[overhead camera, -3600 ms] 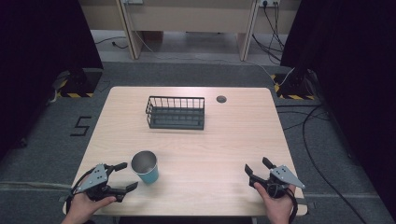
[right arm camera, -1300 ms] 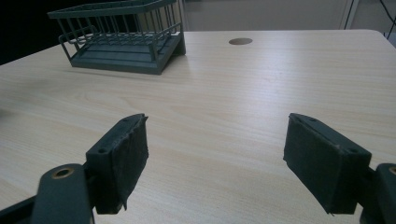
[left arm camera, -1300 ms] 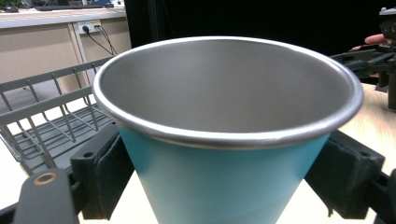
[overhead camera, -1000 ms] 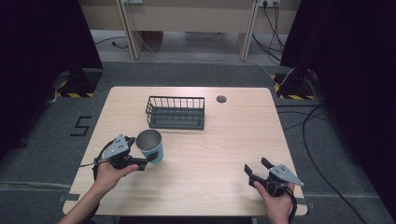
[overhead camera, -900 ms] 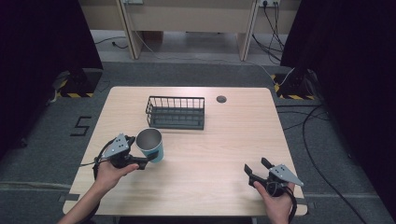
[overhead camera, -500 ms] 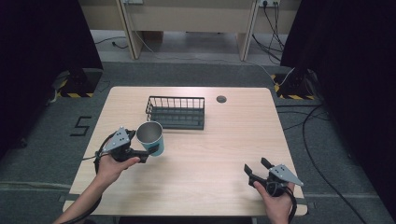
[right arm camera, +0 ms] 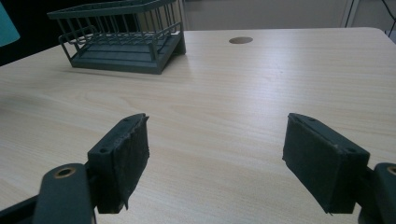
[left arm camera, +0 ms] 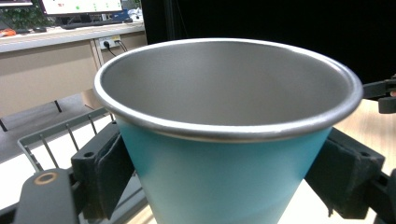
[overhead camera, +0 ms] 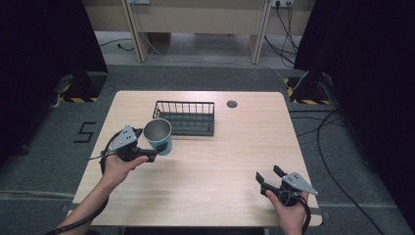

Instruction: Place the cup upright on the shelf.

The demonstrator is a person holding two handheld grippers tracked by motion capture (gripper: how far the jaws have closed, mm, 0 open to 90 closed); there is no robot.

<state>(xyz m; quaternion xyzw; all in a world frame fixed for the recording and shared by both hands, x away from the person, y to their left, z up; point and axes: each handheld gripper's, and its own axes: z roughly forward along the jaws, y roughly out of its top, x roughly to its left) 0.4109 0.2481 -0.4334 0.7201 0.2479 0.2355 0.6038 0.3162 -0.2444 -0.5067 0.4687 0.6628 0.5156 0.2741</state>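
A teal cup (overhead camera: 158, 136) with a bare metal inside hangs above the table, upright and lifted clear of the wood. My left gripper (overhead camera: 152, 151) is shut on it, one pad on each side of its lower wall. The left gripper view looks into the cup (left arm camera: 224, 140) from close up, with the pads (left arm camera: 109, 172) pressed against its teal wall. Just beyond the cup stands a dark wire basket (overhead camera: 185, 117). My right gripper (overhead camera: 268, 177) rests open near the table's front right, with bare wood between its pads (right arm camera: 122, 161).
A small round hole (overhead camera: 232, 104) sits in the table (overhead camera: 220, 161) at the back, right of the basket (right arm camera: 121, 37). Wooden furniture and cables lie on the floor beyond the far edge. Black curtains flank both sides.
My left gripper closed on the cup, lifted it off the table and carried it forward toward the basket. The right gripper has stayed still.
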